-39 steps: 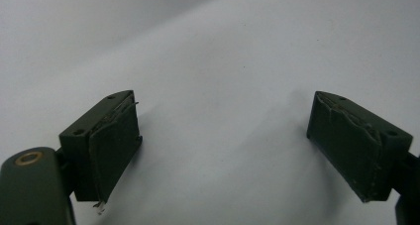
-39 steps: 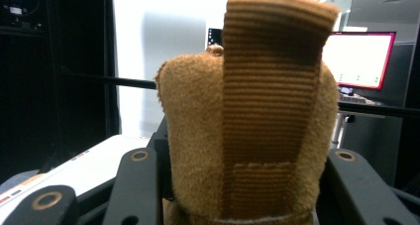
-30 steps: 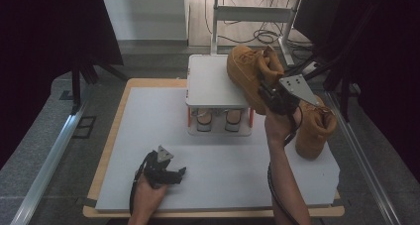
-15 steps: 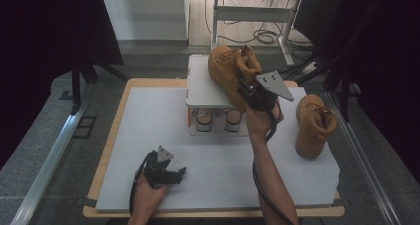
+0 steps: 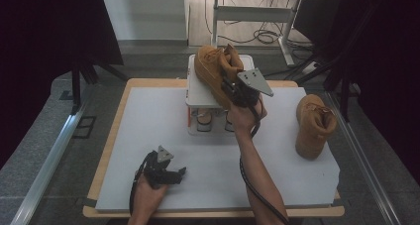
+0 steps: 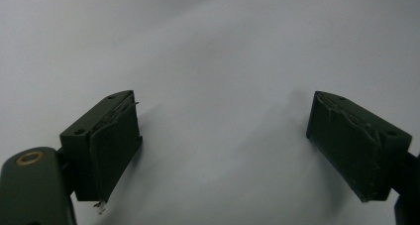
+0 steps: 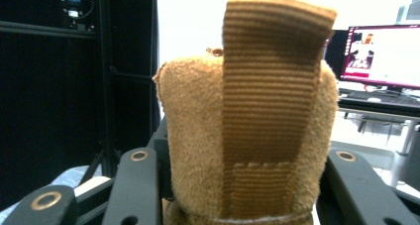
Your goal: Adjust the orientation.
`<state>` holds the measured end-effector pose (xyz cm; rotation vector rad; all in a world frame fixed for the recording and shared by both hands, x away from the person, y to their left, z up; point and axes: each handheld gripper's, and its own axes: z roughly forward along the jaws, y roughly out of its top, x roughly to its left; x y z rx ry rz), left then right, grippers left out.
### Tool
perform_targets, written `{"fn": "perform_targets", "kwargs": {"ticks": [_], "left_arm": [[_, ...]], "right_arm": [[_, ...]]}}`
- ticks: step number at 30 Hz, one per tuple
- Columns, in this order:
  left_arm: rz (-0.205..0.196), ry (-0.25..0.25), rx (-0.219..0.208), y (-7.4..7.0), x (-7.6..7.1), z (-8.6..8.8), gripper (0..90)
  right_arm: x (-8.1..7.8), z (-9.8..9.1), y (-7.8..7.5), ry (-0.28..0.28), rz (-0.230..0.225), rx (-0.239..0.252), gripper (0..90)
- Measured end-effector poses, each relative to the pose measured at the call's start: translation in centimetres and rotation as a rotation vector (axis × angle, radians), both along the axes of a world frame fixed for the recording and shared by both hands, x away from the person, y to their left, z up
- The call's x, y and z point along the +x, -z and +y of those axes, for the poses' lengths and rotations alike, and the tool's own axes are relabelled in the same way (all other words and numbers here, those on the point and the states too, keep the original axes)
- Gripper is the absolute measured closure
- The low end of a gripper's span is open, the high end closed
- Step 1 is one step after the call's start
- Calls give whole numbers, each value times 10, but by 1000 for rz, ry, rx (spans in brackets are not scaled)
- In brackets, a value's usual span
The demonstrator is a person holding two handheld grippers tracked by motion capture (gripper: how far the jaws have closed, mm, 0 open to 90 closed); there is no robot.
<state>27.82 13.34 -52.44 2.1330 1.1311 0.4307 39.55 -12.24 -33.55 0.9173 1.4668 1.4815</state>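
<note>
Tan suede boot (image 5: pixel 214 71) clamped in right tool (image 5: pixel 236 93), above white rack (image 5: pixel 199 88)

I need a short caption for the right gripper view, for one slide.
Right gripper shut on the heel of a tan boot, its ribbed pull tab upright.

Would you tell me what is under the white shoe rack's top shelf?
Under the white shoe rack, two shoe toes show on its lower level; the held tan boot and right tool cover the rest.

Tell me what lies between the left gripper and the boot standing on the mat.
In the high view, the stretch from the left gripper to the standing boot is bare grey mat, crossed only by the person's right forearm.
</note>
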Motion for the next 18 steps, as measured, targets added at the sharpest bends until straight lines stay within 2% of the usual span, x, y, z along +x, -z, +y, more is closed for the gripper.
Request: {"fn": "perform_targets", "kwargs": {"ticks": [5, 8, 12, 13, 15, 16, 18], "left_arm": [[0, 0, -1, 0, 0, 0, 130], [0, 3, 2, 0, 0, 0, 131], [0, 4, 2, 0, 0, 0, 132], [0, 4, 3, 0, 0, 0, 132], [0, 4, 3, 0, 0, 0, 132], [0, 4, 3, 0, 0, 0, 132], [0, 3, 2, 0, 0, 0, 132]], "right_arm": [[7, 14, 6, -4, 5, 7, 531], [9, 16, 6, 3, 6, 7, 528], [11, 17, 9, -5, 11, 31, 489], [11, 15, 10, -8, 32, 58, 433], [11, 13, 10, -10, 39, 65, 402], [12, 9, 12, -20, 65, 83, 340], [12, 8, 12, -25, 68, 84, 321]]}}
